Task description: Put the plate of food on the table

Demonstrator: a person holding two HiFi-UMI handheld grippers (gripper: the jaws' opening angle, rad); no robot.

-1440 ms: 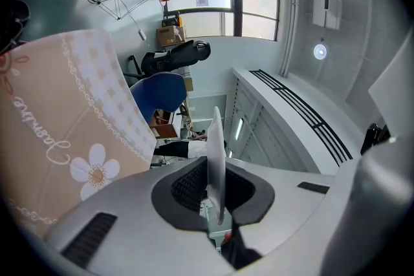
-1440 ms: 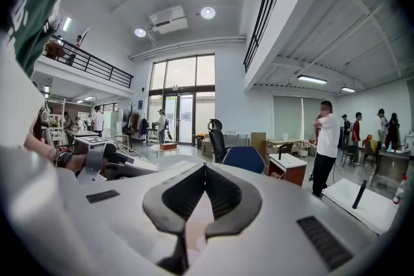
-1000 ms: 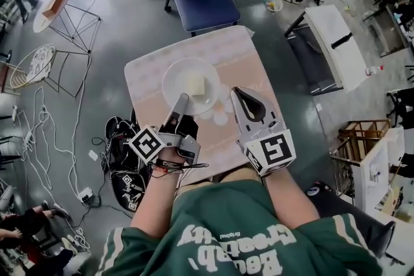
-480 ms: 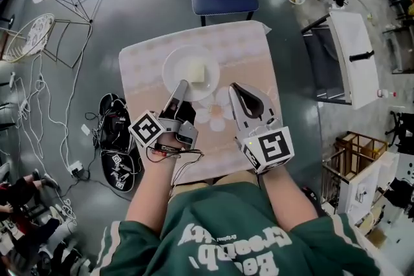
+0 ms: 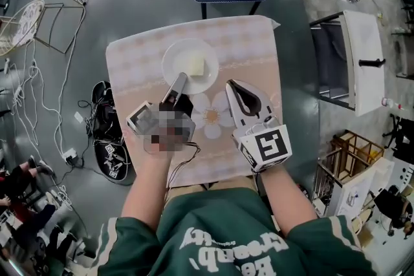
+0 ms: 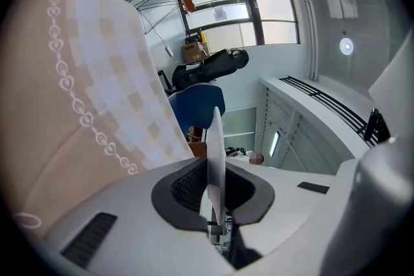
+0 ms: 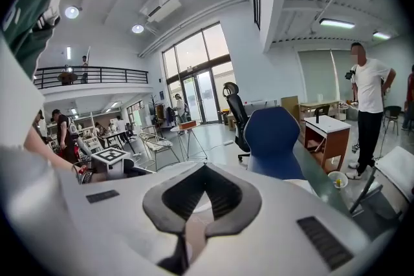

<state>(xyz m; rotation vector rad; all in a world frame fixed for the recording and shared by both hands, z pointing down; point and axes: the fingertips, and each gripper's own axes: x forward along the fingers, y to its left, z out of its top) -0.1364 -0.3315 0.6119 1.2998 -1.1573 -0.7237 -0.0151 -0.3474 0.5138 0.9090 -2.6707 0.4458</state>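
Pinching a thin-rimmed round white plate (image 5: 176, 60) is the left tool (image 5: 180, 79).

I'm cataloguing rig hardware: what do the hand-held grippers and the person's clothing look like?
The left hand-held gripper and right hand-held gripper are white with dark pads. Each carries a cube with black square markers. A thin cable trails from the left. The shirt is green, short-sleeved, with white lettering.
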